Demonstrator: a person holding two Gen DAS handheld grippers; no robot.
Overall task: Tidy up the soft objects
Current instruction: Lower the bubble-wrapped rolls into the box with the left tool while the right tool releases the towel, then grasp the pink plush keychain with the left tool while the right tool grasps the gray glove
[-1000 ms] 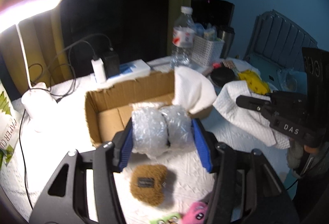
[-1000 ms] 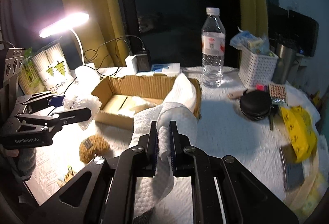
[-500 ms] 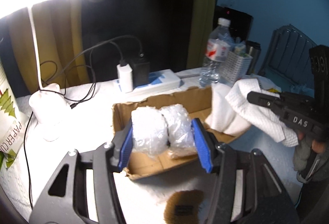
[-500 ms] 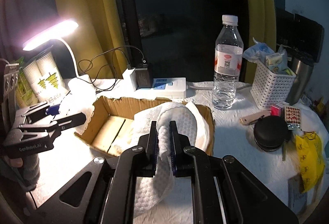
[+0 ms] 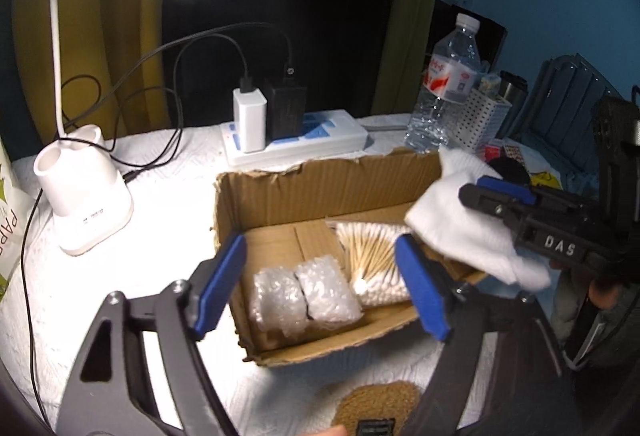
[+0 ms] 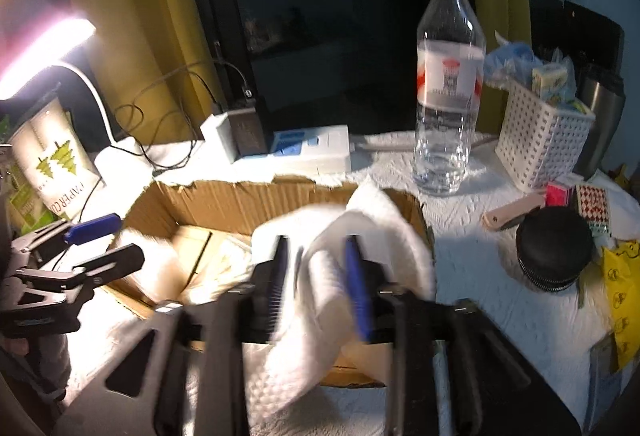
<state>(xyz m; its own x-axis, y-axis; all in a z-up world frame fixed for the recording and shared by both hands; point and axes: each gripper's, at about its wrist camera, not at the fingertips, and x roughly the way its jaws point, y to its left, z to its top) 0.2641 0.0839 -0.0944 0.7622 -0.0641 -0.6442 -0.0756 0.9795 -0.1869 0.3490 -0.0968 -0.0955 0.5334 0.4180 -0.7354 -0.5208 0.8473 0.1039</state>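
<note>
Left tongs [image 5: 320, 288]: your blue pads stand wide apart and grip nothing; they hang over the near wall of the cardboard box [image 5: 320, 179].
Bubble-wrap bundle [image 5: 306, 294]: two rolls side by side on the box floor, directly between and below your left pads, touching neither.
Cotton swabs [image 5: 372, 256]: a clear packet beside the bundle, on its right, inside the same box.
Right tongs [image 6: 320, 288]: the pads appear parted, with the white cloth [image 6: 340, 256] draped between and over them; the blur leaves the grip uncertain, so you cannot tell whether they pinch it.
White cloth, position: it hangs over the right end of the box, partly above the opening, partly trailing down outside the near wall toward the counter [image 6: 472, 248].
Governing relation: the cloth lies forward of and under your right tongs, its long axis running from the far rim back toward you; the free box floor lies to its left, beyond the swabs.
Nearer hand: the right, which already carries the cloth; the left is off to the box's left end.
Judged next step: lower the cloth into the box, drawing in the trailing end.
Remaining item: a brown plush piece [image 5: 380, 404] sits on the counter just outside the near wall, closer to your left tongs.
</note>
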